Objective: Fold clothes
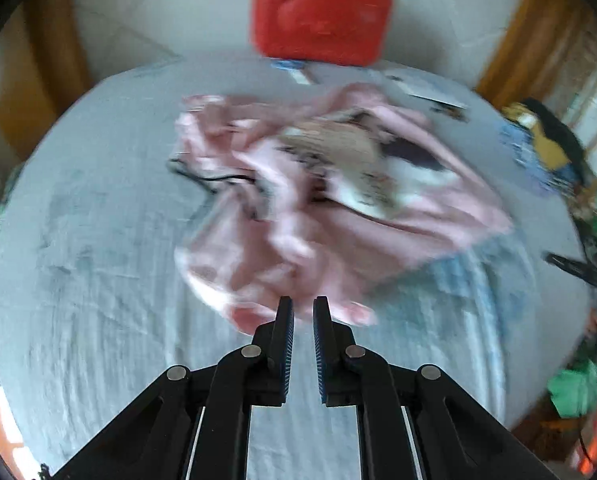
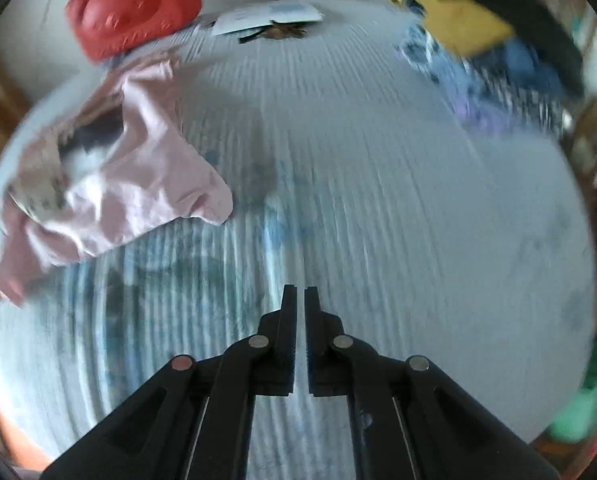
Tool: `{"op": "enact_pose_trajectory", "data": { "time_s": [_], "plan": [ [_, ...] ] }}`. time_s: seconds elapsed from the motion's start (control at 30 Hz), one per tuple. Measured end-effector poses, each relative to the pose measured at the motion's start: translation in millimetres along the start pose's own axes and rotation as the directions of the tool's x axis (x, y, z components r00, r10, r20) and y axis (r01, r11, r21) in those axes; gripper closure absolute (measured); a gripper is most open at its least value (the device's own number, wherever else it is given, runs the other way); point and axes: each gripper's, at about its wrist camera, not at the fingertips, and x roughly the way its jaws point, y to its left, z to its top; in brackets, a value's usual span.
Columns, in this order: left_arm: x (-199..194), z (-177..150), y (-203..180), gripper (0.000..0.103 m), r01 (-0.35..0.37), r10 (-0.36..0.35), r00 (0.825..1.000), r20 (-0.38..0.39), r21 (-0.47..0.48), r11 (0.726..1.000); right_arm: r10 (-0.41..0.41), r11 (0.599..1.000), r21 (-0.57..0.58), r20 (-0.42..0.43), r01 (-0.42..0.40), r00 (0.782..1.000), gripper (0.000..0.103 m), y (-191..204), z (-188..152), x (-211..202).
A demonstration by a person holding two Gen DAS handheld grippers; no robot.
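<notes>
A crumpled pink garment with a printed picture on its front lies on a pale blue bed sheet. It also shows in the right wrist view, at the left. My left gripper hovers just before the garment's near edge, its jaws a narrow gap apart with nothing between them. My right gripper is over bare sheet, to the right of the garment, its jaws nearly together and empty. Both views are blurred by motion.
A red bag stands at the far edge of the bed, also in the right wrist view. Papers lie beside it. A pile of other clothes sits at the far right. Something green lies at the near right edge.
</notes>
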Motion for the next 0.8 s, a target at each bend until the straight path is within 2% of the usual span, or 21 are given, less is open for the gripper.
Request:
{"op": "enact_pose_trajectory", "data": {
  "time_s": [0.13,0.23,0.3,0.37,0.43,0.53,0.57,0.6,0.73,0.77,0.8],
  "plan": [
    [36.3,14.0,33.7,0.091,-0.089,0.087,0.996,-0.030,-0.070,0.994,0.105,0.994,-0.022,0.038,-0.104,0.994,0.096,21.8,9.6,-7.7],
    [62.6,21.5,50.0,0.091,-0.090,0.084,0.995,-0.052,-0.111,0.990,0.137,0.990,-0.029,0.049,-0.136,0.989,0.076,40.1,25.1,-0.2],
    [73.5,24.2,58.2,0.091,-0.065,0.056,0.996,-0.063,-0.149,0.987,0.138,0.990,-0.022,0.053,-0.137,0.989,0.053,44.9,32.8,7.0],
    [77.3,23.2,63.2,0.091,-0.043,0.033,0.998,-0.059,-0.176,0.984,0.140,0.990,-0.013,0.051,-0.140,0.989,0.045,50.5,43.2,13.7],
    [79.1,19.0,66.7,0.089,-0.025,0.014,0.998,-0.057,-0.199,0.980,0.142,0.990,-0.012,0.041,-0.142,0.989,0.043,54.9,54.0,23.3],
    [84.2,14.5,64.6,0.067,-0.005,-0.009,0.998,-0.063,-0.211,0.977,0.153,0.988,-0.018,0.007,-0.153,0.988,0.038,64.9,63.6,38.3],
    [87.2,13.8,61.9,0.056,0.006,-0.021,0.998,-0.067,-0.211,0.977,0.152,0.988,-0.023,-0.005,-0.152,0.988,0.032,69.1,64.9,43.7],
    [90.4,13.3,58.8,0.051,0.014,-0.030,0.997,-0.069,-0.213,0.977,0.151,0.988,-0.028,-0.011,-0.152,0.988,0.027,72.7,65.3,48.1],
    [109.9,12.2,50.1,0.049,0.000,-0.022,0.994,-0.105,-0.207,0.978,0.114,0.992,-0.055,-0.039,-0.116,0.993,0.009,85.8,67.6,64.6],
    [108.6,13.3,44.5,0.049,-0.020,0.006,0.997,-0.079,-0.178,0.984,0.092,0.993,-0.067,-0.048,-0.095,0.995,0.000,89.1,67.6,69.3],
    [110.8,14.5,40.9,0.050,-0.031,0.017,0.996,-0.086,-0.163,0.986,0.077,0.993,-0.084,-0.053,-0.082,0.996,0.000,92.8,66.9,73.0]
  ]
}}
